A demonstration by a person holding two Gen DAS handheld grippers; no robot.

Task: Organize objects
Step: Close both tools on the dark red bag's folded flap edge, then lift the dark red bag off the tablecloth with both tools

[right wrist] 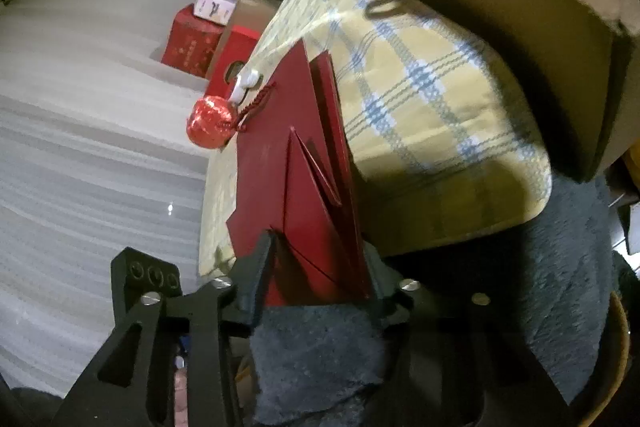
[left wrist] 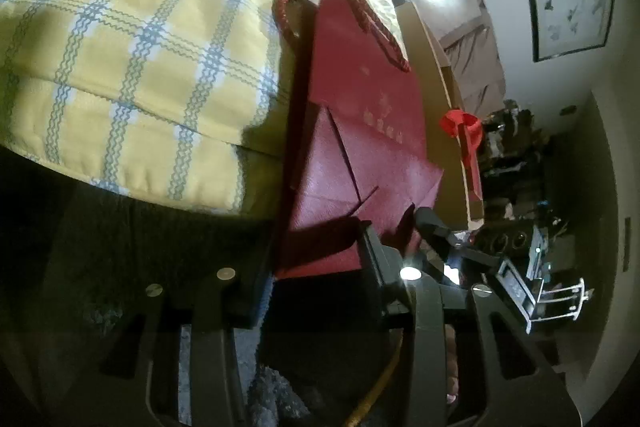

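Two black handheld grippers, each seen from its own wrist camera. In the left wrist view, the left gripper [left wrist: 316,267] fills the bottom of the frame. Its two fingers [left wrist: 256,267] reach up toward the centre with a wide gap between them, one at lower left, one at lower right. Whether the pads press on anything cannot be told. At the right of this view the right gripper [left wrist: 436,231] shows small. In the right wrist view, the right gripper [right wrist: 320,267] rises from the bottom edge. Its fingers [right wrist: 256,267] stand apart, angled slightly inward toward the centre. A fingertip of the person's hand [right wrist: 182,383] shows behind the frame at lower left.
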